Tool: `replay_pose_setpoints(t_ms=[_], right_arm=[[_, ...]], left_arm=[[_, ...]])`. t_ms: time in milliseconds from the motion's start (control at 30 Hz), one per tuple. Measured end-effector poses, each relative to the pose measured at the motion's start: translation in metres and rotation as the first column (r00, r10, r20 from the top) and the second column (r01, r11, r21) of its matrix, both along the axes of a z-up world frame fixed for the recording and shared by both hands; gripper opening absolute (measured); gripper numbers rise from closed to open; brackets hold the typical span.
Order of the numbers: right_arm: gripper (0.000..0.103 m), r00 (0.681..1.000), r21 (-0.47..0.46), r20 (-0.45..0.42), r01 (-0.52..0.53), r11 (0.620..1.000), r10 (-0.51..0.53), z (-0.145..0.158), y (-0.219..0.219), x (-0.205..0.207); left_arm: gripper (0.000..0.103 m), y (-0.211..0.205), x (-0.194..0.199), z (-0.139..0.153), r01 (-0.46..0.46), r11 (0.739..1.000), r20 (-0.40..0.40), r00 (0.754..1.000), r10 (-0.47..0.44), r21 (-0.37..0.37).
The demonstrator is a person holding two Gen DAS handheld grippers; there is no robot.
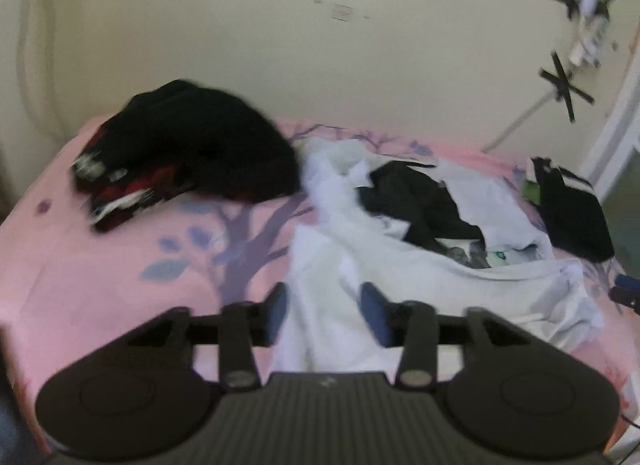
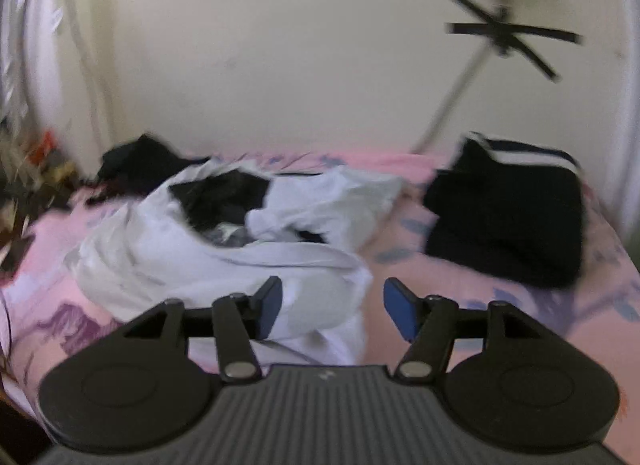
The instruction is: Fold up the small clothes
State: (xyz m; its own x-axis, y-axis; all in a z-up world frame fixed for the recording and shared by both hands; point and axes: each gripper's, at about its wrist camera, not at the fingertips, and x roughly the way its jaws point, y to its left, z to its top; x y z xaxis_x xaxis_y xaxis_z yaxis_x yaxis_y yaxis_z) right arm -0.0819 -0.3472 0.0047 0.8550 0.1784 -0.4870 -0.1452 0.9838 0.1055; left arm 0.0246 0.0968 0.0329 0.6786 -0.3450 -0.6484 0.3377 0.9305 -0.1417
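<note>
A crumpled white garment lies on the pink bed sheet, with a black piece of clothing bundled in its folds. My left gripper is open just above the white cloth's near edge, nothing between its blue pads. In the right wrist view the same white garment lies left of centre with the black piece inside it. My right gripper is open over the garment's right edge, and its pads do not press on anything.
A black heap with red and white cloth sits at the back left of the bed. A folded dark garment with white stripes lies at the right. A cream wall stands behind, with a tripod against it. Clutter borders the bed's left.
</note>
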Motion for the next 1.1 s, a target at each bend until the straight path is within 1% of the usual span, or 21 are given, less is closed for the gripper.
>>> replay_pose_setpoints(t_ms=[33,100,167,200,233,267,300,367,500,600,633,700,767,800,833,867,933,967,1033,1067,1100], right_arm=[[0.065,1.0,-0.028,-0.016,-0.015,0.999,0.014,-0.005,0.006,0.009],[0.066,0.998,-0.053,-0.063,-0.023,0.998,0.02,-0.013,0.012,0.022],[0.064,0.994,-0.026,-0.104,-0.027,0.999,0.024,-0.021,0.01,0.032],[0.052,0.992,-0.005,-0.121,-0.028,1.0,0.027,-0.024,0.007,0.036],[0.036,0.99,0.011,-0.139,-0.03,0.999,0.031,-0.027,0.004,0.04],[0.002,0.988,0.026,-0.149,-0.031,0.999,0.034,-0.029,0.0,0.043],[0.0,0.99,0.037,-0.141,-0.026,0.999,0.031,-0.028,-0.001,0.043],[0.0,0.996,0.036,-0.085,-0.003,0.999,0.006,-0.021,-0.005,0.043],[0.0,0.998,0.035,0.014,0.062,0.997,-0.062,-0.002,-0.015,0.056],[0.0,0.993,0.054,0.036,0.113,0.992,-0.115,0.0,-0.025,0.082],[0.0,0.991,0.069,0.013,0.132,0.989,-0.133,-0.005,-0.029,0.093],[0.0,0.987,0.088,-0.045,0.158,0.984,-0.154,-0.013,-0.035,0.108],[0.0,0.99,0.151,-0.066,0.133,0.98,-0.125,-0.017,-0.039,0.104],[0.016,0.993,0.179,-0.063,0.112,0.977,-0.103,-0.017,-0.04,0.097],[0.035,0.994,0.195,-0.061,0.096,0.976,-0.086,-0.017,-0.04,0.089],[0.082,0.996,0.204,-0.058,0.083,0.975,-0.073,-0.018,-0.038,0.079],[0.082,0.998,0.191,-0.03,0.058,0.98,-0.053,-0.02,-0.032,0.058],[0.081,0.998,0.174,-0.041,0.047,0.984,-0.041,-0.022,-0.028,0.055],[0.077,0.998,0.154,-0.051,0.038,0.987,-0.03,-0.026,-0.024,0.056],[0.071,0.998,0.15,-0.065,0.033,0.988,-0.023,-0.029,-0.022,0.06],[0.035,0.996,0.15,-0.088,0.026,0.988,-0.013,-0.033,-0.02,0.068]], left_arm=[[0.055,-0.011,0.007,-0.003,0.01,1.0,-0.009,1.0,-0.01,0.024],[0.055,-0.036,0.023,-0.011,0.035,0.996,-0.037,0.999,-0.032,0.079],[0.052,-0.053,0.037,-0.021,0.061,0.992,-0.067,0.996,-0.054,0.107],[0.048,-0.059,0.043,-0.027,0.073,0.99,-0.084,0.994,-0.063,0.121],[0.021,-0.065,0.051,-0.034,0.081,0.987,-0.105,0.992,-0.066,0.14],[0.004,-0.067,0.056,-0.039,0.083,0.985,-0.127,0.99,-0.063,0.152],[0.003,-0.066,0.061,-0.043,0.08,0.986,-0.144,0.988,-0.059,0.148],[0.003,-0.056,0.065,-0.037,0.072,0.993,-0.134,0.989,-0.058,0.097],[0.003,-0.03,0.071,-0.011,-0.018,1.0,-0.07,0.997,0.017,-0.022],[0.003,-0.022,0.084,-0.006,-0.099,0.994,-0.055,0.994,0.097,-0.046],[0.008,-0.024,0.089,-0.009,-0.112,0.993,-0.066,0.992,0.11,-0.036],[0.013,-0.031,0.095,-0.02,-0.121,0.992,-0.087,0.989,0.122,0.024],[0.041,-0.031,0.091,-0.029,-0.126,0.989,-0.071,0.989,0.132,0.083],[0.045,-0.028,0.085,-0.031,-0.125,0.988,-0.058,0.99,0.131,0.088],[0.05,-0.022,0.08,-0.032,-0.121,0.989,-0.052,0.991,0.126,0.086],[0.054,-0.015,0.075,-0.033,-0.115,0.99,-0.052,0.991,0.12,0.08],[0.061,-0.001,0.065,-0.035,-0.109,0.992,-0.064,0.992,0.113,0.061],[0.062,0.004,0.059,-0.036,-0.108,0.993,-0.07,0.991,0.112,0.052],[0.062,0.013,0.049,-0.041,-0.097,0.995,-0.089,0.991,0.1,0.033],[0.059,0.015,0.044,-0.046,-0.089,0.996,-0.105,0.99,0.091,0.023],[0.055,0.015,0.042,-0.049,-0.08,0.997,-0.113,0.99,0.082,0.017]])
